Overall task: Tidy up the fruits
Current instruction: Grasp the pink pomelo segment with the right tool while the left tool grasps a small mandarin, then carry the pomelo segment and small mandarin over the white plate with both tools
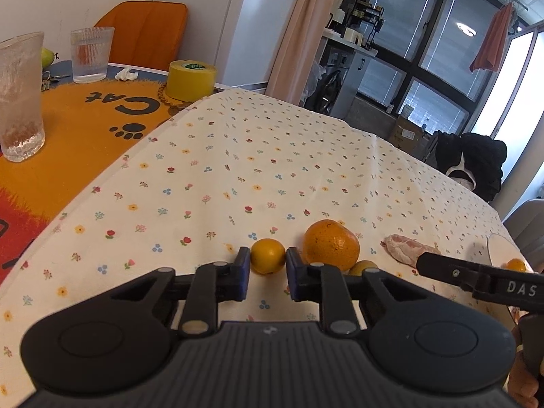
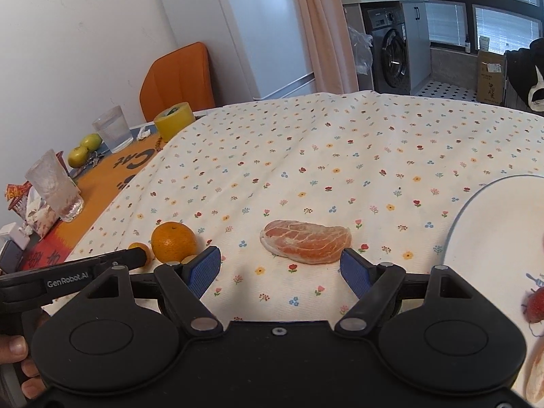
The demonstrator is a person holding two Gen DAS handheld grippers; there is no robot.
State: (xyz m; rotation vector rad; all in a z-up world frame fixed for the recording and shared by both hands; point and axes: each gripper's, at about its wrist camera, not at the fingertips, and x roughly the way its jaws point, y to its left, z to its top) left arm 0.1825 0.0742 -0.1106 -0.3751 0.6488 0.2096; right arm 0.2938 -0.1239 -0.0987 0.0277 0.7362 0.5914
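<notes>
Left gripper (image 1: 267, 272): blue pads flanking a small orange (image 1: 268, 255), one pad at each side, right at the skin or a hair off; contact not certain. Narrowly parted, not pinching for sure. Small orange sitting on the flowered tablecloth (image 1: 217, 170), at the fingertips, dead centre.

Just right of the right-hand pad: large orange (image 1: 330, 244), nearly touching the small one's neighbourhood. Tucked low behind that pad, a second small orange (image 1: 363, 267), half hidden. Further right: peeled citrus piece (image 1: 409, 249), then the other gripper's black finger crossing in from the edge, and a sliver of white plate (image 1: 499, 248) with something orange on it.

Right gripper (image 2: 280, 265): spread wide, nothing between the pads. Peeled citrus piece (image 2: 306, 240) lying just beyond the fingertips, between their lines, nearer the right pad; not touched. Large orange (image 2: 173, 242) off beyond the left pad, with the small orange (image 2: 139, 247) just left of it, partly behind the left gripper's finger. White plate (image 2: 476, 238) to the right, near; a strawberry (image 2: 535, 306) on it at the frame edge.

Far left, off the cloth, on an orange mat (image 1: 78, 125): two glasses (image 1: 91, 54), yellow tape roll (image 1: 190, 80), two green fruits (image 2: 85, 151).
</notes>
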